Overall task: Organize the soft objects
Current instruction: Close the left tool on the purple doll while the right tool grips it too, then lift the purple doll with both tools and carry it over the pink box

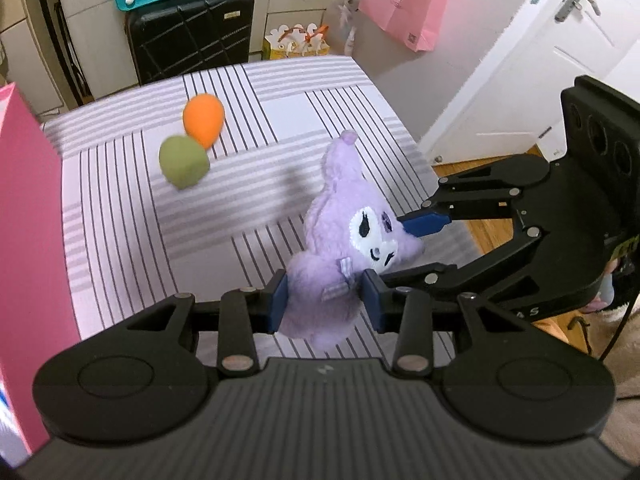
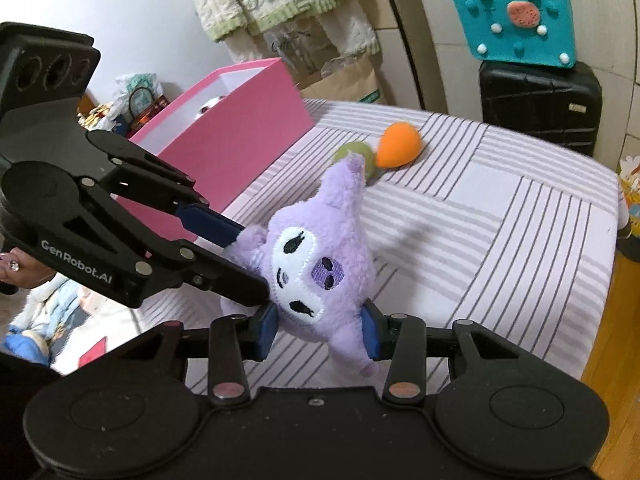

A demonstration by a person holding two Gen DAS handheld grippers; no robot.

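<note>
Both grippers clamp the fluffy purple plush toy with the white embroidered face: the left gripper narrow on its body, the right gripper pinching its head. The toy hangs above the striped bedcover. To carry it well toward the open pink box, move both hands together so the plush is not stretched, and loosen only once it is over the opening.

Striped bed; orange toy, green toy, pink box on it

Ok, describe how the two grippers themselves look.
Both are matte black plastic with scissor-like linkages, silver rivets and blue pads on the fingers. The left gripper bears white "GenRobot.AI" lettering and a block with round holes at its rear. The right gripper has the same holed block and a black cable.
</note>
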